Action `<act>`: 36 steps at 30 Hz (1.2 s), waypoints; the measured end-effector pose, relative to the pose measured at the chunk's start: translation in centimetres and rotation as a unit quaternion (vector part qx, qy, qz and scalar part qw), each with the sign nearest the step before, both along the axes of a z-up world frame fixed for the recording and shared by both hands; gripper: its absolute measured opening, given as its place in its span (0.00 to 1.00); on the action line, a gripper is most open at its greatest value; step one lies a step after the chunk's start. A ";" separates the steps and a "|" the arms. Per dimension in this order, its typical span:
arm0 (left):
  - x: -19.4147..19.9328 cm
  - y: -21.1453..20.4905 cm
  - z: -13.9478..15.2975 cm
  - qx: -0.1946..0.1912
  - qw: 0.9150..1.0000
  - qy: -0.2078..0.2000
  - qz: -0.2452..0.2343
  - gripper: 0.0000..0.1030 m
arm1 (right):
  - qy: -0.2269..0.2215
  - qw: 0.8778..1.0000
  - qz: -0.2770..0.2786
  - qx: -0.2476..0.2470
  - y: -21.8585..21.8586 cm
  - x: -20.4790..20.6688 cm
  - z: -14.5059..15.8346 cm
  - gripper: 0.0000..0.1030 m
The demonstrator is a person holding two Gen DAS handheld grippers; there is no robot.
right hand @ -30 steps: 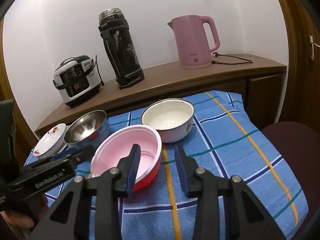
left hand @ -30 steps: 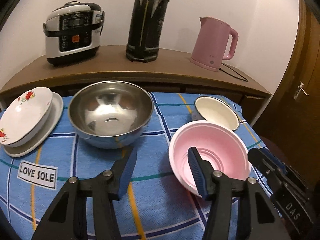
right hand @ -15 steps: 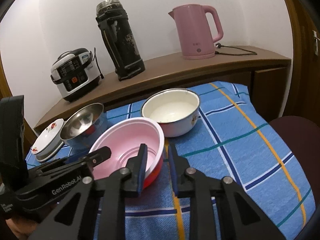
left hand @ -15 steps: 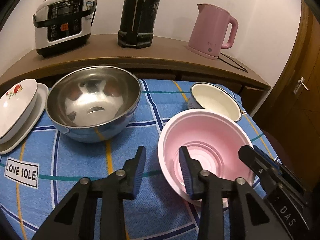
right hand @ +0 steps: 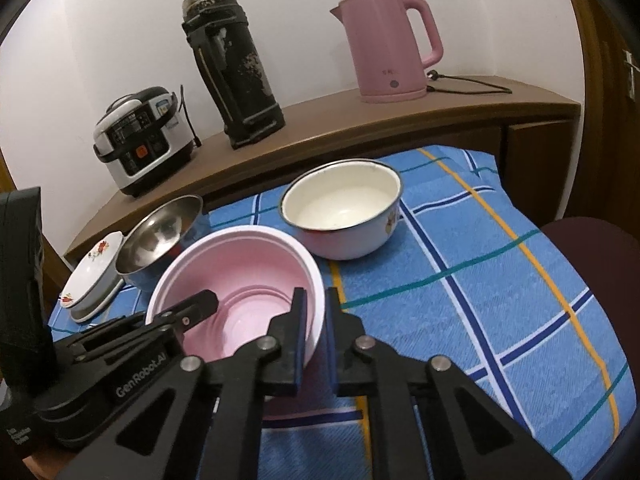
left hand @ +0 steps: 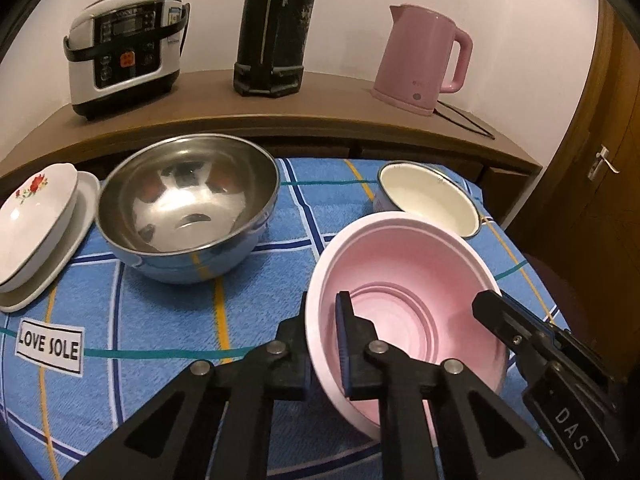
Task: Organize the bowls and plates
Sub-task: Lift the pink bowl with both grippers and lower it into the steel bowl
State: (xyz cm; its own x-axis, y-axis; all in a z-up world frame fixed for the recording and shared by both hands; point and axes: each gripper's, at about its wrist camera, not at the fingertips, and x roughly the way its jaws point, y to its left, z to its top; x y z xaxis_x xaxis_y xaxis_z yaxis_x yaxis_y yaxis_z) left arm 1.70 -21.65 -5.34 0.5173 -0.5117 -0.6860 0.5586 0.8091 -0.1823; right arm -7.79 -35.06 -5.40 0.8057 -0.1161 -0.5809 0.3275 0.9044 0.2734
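Two tools pinch one pink bowl [left hand: 412, 300] by opposite rims; the left tool [left hand: 324, 340] is clamped on its left wall, the right tool [right hand: 316, 332] on its right wall; it sits on the blue checked cloth [right hand: 500, 280], between the steel bowl [left hand: 188, 208] and the white enamel bowl [right hand: 344, 208].

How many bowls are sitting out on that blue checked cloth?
3: a pink bowl nearest, pinched at its rim by both grippers; a steel bowl to its left; a cream enamel bowl behind. The flowered dishes far left look like plates.
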 end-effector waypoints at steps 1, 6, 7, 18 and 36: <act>-0.1 0.2 0.2 0.001 1.000 -0.004 0.002 0.11 | -0.002 1.000 0.001 -0.002 0.2 -0.1 0.2 0.08; -0.2 1.8 1.2 -0.002 1.000 -0.013 0.019 0.11 | -0.016 1.000 0.013 -0.008 1.6 -0.1 1.6 0.08; -0.1 2.2 1.4 -0.002 1.000 -0.017 0.025 0.11 | -0.020 1.000 0.018 -0.009 1.9 0.1 1.9 0.08; 3.9 5.4 5.4 -0.009 0.994 -0.073 0.081 0.11 | -0.077 0.995 0.062 -0.009 5.0 5.1 6.0 0.08; 11.8 5.3 3.8 0.030 0.992 -0.052 0.112 0.11 | -0.036 0.996 0.073 0.042 5.4 14.7 3.5 0.08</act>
State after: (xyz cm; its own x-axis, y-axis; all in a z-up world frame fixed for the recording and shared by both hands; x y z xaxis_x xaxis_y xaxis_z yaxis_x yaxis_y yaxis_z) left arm 13.51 -16.32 -1.56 0.6831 -0.3358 -0.6485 0.3771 0.9227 -0.0806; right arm 6.86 -29.62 -1.86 0.8503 0.0527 -0.5237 0.1703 0.9139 0.3685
